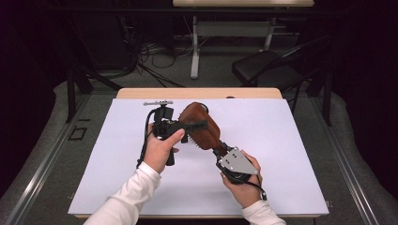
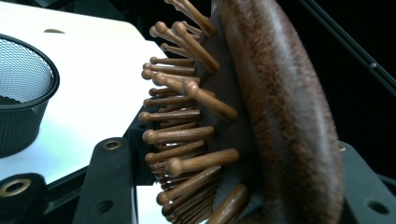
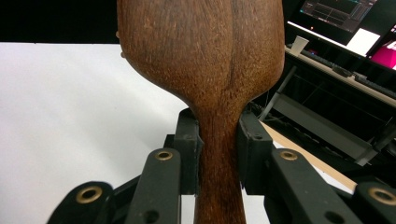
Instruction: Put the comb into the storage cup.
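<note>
A brown wooden hairbrush (image 1: 206,137) is held up over the white table top (image 1: 291,150), head away from me. My right gripper (image 1: 221,149) is shut on its handle, and in the right gripper view the neck of the brush (image 3: 218,154) is pinched between the two black jaws (image 3: 218,121). My left gripper (image 1: 202,128) reaches in from the left and straddles the brush head. In the left gripper view the wooden bristles (image 2: 187,135) point at the left jaw and the rounded back (image 2: 285,116) rests against the right jaw, so the jaws look closed on the head (image 2: 229,149).
A black mesh cup (image 2: 23,93) stands on the white surface at the left of the left gripper view. Beyond the table's far edge (image 1: 199,93) are a black chair (image 1: 267,65), cables on the floor and another desk. Monitors (image 3: 345,18) glow in the right gripper view.
</note>
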The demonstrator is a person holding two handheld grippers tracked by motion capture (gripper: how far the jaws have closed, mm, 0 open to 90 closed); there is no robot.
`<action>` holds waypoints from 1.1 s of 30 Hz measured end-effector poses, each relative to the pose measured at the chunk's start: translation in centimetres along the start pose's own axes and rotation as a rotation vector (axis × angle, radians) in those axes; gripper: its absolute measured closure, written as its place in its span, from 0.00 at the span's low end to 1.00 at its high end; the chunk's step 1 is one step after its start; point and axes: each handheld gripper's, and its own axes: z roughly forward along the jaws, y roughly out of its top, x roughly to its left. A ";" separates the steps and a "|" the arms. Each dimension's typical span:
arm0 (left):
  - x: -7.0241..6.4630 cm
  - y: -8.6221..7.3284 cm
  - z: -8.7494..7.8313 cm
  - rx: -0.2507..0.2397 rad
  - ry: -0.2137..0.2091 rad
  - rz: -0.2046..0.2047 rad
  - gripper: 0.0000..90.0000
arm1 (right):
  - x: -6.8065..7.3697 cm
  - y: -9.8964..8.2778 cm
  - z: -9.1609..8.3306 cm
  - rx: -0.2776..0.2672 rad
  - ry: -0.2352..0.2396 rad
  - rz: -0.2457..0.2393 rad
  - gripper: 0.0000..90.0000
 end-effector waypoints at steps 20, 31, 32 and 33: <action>0.0 0.3 0.2 0.035 0.008 -0.050 0.54 | 0.0 -0.1 0.1 0.007 0.003 0.008 0.81; 0.3 0.4 0.3 0.054 0.012 -0.094 0.56 | -0.1 -0.2 0.3 0.026 0.010 0.023 0.81; 0.3 0.4 0.4 0.052 0.014 -0.101 0.56 | -0.1 -0.2 0.4 0.028 0.012 0.025 0.81; 0.4 0.4 0.4 0.053 0.016 -0.102 0.56 | -0.1 -0.2 0.4 0.031 0.014 0.027 0.81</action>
